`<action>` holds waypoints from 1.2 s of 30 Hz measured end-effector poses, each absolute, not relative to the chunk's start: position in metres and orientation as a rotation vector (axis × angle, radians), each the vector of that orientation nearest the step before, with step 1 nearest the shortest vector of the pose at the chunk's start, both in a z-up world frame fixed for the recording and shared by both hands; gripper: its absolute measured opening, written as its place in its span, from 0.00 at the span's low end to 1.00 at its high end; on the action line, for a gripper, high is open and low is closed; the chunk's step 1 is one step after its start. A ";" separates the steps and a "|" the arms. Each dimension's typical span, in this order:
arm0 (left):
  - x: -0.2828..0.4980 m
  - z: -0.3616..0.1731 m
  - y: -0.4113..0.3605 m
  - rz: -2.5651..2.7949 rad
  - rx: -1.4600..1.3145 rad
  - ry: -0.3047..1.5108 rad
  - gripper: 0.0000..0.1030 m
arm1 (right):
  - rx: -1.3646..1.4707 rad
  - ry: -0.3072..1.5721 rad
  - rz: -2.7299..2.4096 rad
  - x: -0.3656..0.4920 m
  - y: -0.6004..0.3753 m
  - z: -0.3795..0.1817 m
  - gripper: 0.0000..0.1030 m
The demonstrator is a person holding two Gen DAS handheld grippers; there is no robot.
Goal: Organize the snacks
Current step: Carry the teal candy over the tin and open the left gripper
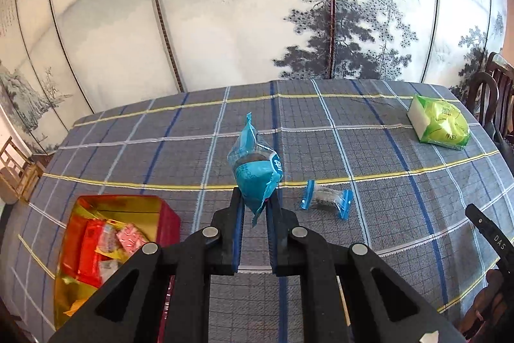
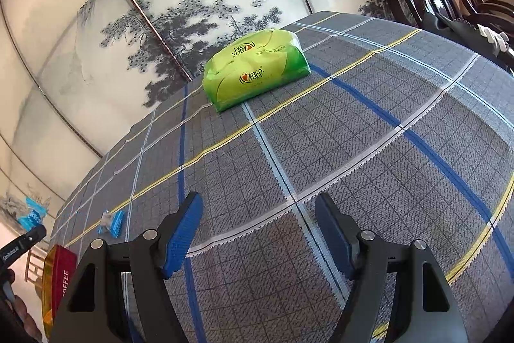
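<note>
1. Presently, left gripper [image 1: 255, 198]: jaws clamped on the lower edge of a blue snack packet [image 1: 255, 169], which was carried clear of the bench [image 1: 401, 156].
2. Right gripper [image 2: 258, 225]: jaws apart, nothing between them, hovering over bare cloth.
3. Red tin [image 1: 167, 216]: open, at the near left of the bench, already holding wrapped snacks.
4. Clear-and-blue packet [image 1: 326, 198]: lay loose on the bench, just right of the held one.
5. Green pack [image 2: 257, 68]: well apart, far side.
6. Step judged: carrying the packet to the tin. Next move called for a swing left, a lowering over the opening, then release.
</note>
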State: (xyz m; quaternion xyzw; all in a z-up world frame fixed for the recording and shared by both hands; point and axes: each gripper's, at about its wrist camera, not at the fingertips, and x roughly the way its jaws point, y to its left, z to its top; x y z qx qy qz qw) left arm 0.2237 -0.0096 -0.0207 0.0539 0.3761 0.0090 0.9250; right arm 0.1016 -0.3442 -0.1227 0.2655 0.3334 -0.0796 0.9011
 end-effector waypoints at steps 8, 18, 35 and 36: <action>0.204 0.004 0.026 0.069 0.138 0.722 0.11 | 0.544 0.697 -0.165 0.103 -0.342 -0.123 0.71; 0.191 0.003 0.073 0.162 0.195 0.690 0.11 | 0.547 0.696 -0.168 0.102 -0.344 -0.123 0.71; 0.190 -0.058 0.147 0.287 0.155 0.819 0.11 | 0.545 0.697 -0.169 0.102 -0.343 -0.123 0.71; 0.190 -0.060 0.150 0.285 0.149 0.827 0.11 | 0.545 0.697 -0.169 0.102 -0.343 -0.123 0.71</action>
